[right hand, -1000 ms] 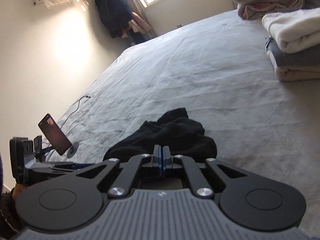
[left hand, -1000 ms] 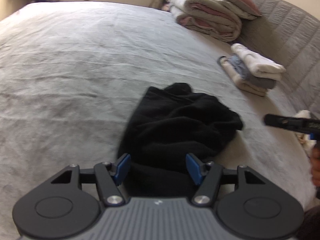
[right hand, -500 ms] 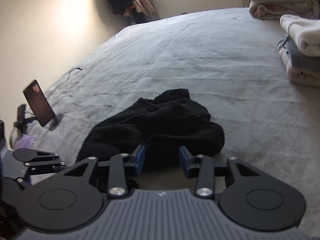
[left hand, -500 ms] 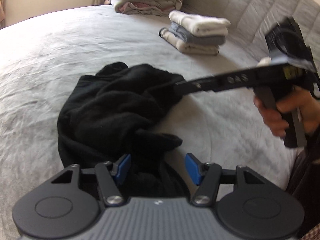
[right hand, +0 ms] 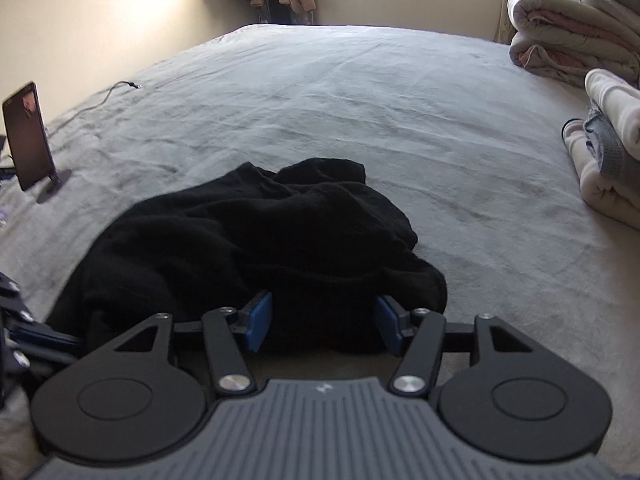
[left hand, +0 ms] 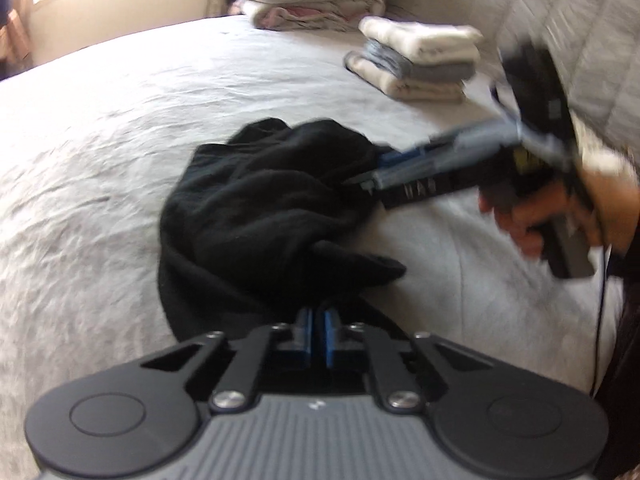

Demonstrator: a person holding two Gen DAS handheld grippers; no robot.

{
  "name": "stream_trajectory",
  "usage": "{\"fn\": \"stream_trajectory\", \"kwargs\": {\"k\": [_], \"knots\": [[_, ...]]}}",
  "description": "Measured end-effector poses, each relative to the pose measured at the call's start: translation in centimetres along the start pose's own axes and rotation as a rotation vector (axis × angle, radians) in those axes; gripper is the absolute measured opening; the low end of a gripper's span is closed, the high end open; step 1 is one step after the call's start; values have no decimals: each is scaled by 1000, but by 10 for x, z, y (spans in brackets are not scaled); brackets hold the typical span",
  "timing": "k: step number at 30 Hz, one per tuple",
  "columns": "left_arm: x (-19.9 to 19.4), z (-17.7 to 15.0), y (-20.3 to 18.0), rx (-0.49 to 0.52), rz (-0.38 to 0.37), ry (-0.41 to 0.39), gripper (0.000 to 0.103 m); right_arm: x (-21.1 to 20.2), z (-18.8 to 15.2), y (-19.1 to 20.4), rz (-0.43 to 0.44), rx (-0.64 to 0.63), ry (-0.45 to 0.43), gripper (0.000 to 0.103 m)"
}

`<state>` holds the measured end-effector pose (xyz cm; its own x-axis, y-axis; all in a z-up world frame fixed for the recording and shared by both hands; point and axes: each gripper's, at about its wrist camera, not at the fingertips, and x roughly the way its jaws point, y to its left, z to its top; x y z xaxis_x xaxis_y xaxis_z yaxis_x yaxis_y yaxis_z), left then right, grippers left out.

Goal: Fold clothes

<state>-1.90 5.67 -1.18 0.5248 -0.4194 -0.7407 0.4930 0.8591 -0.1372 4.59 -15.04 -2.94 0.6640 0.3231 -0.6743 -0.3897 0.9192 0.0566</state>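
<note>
Black garment [right hand: 256, 248] lies crumpled on grey bed [right hand: 400, 92]. Left gripper [left hand: 318, 334] is clamped on its near edge. Right gripper [right hand: 323, 322] jaws are opening, cloth bunched between them, not pinched. 1 clean edge should be taken before spreading.

Left gripper [left hand: 319, 334]: pointing downward at a slant, jaws drawn fully together, blue pads [left hand: 306, 330] standing almost face to face with dark cloth at their tips; whether cloth is pinched between them cannot be told.

Right gripper [right hand: 323, 322]: also slanting downward, jaws opening, blue pads [right hand: 259, 320] standing apart with dark cloth between them, not pressing on it.

Right hand [left hand: 548, 216]: wrapping its fingers around the right gripper's handle, seen blurred from the left wrist view, dark sleeve showing at the wrist.
</note>
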Motion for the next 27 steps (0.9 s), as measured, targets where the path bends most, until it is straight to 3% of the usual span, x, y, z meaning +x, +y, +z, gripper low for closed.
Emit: {"fn": "stream_trajectory", "kwargs": {"k": [5, 6, 15, 27], "knots": [[-14, 5, 20, -97, 19, -84, 3, -3, 1, -1, -5, 3, -18, 11], [-17, 6, 24, -112, 29, -101, 3, -6, 2, -1, -9, 9, -20, 9], [-39, 14, 62, -236, 149, -204, 3, -44, 13, 1, -45, 42, -67, 7], [-52, 14, 95, -341, 270, -249, 2, -91, 9, -14, -83, 76, -101, 7]]}}
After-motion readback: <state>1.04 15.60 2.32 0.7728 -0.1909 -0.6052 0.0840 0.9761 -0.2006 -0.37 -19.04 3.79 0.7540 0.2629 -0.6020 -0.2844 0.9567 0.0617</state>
